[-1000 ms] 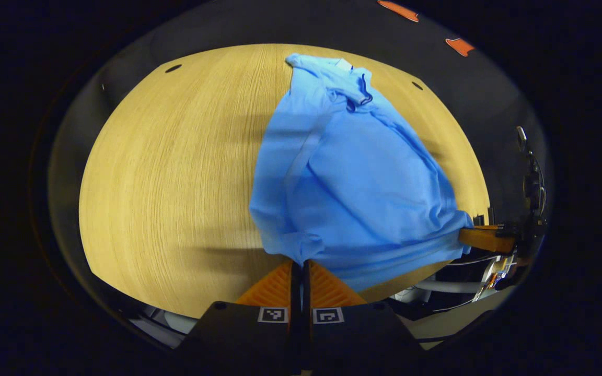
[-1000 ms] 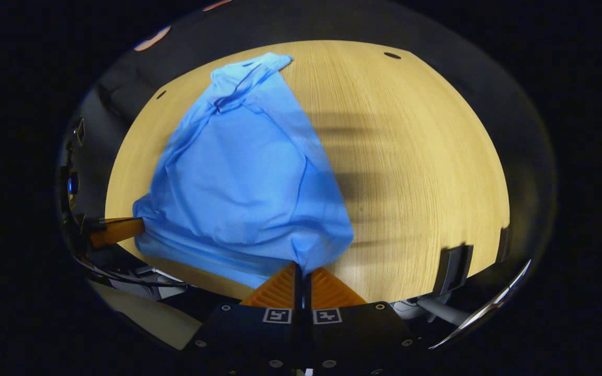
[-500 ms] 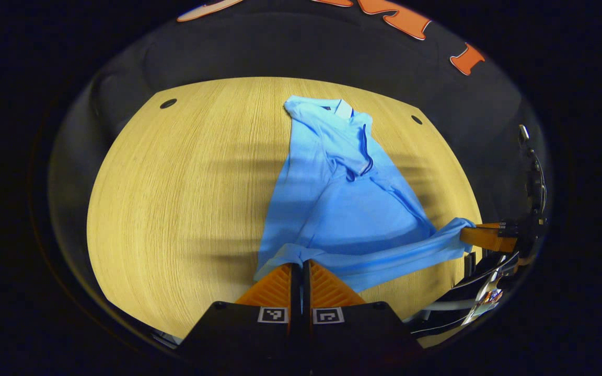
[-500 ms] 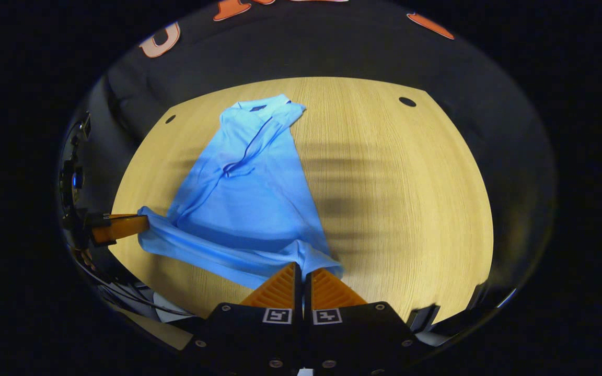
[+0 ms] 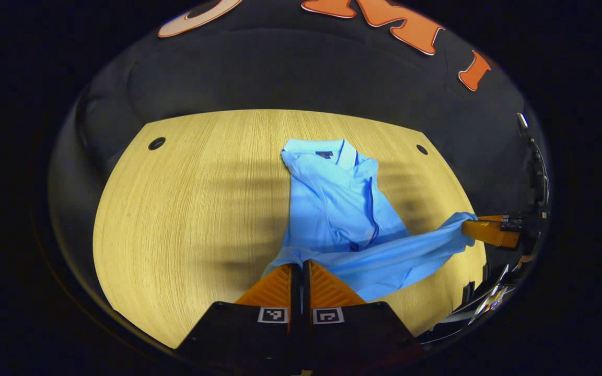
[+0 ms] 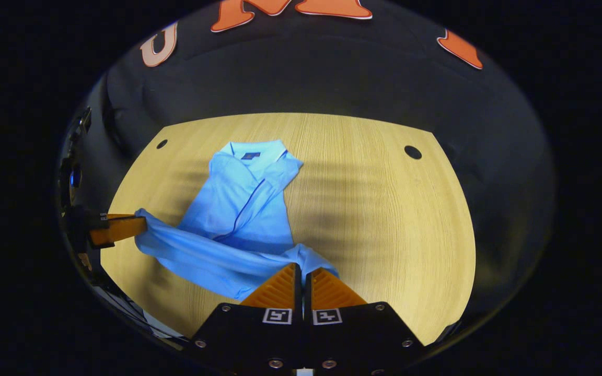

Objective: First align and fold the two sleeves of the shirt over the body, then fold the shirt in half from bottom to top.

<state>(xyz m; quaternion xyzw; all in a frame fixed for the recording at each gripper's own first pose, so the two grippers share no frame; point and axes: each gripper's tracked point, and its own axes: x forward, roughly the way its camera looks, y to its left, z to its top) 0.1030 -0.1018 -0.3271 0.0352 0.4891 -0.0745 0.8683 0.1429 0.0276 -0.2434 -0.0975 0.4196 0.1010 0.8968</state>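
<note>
A light blue polo shirt (image 5: 340, 209) lies on the wooden table (image 5: 186, 209), collar at the far end. Its bottom hem is lifted and stretched between the two grippers. My left gripper (image 5: 299, 265) is shut on one hem corner at the bottom of the left gripper view. Off to the right there, the right gripper (image 5: 468, 227) pinches the other corner. In the right gripper view the shirt (image 6: 238, 209) runs from its collar down to my right gripper (image 6: 301, 266), shut on the hem. The left gripper (image 6: 139, 225) holds the far corner at the left.
The round-cornered table (image 6: 384, 219) has small dark holes (image 6: 412, 152) near its far corners (image 5: 157, 143). Bare wood stretches to the left of the shirt in the left gripper view and to the right of it in the right gripper view.
Both grippers have carried the hem forward toward the collar. The shirt, earlier tented up high, has sunk flatter onto the table with the lifted hem closer to the collar.
</note>
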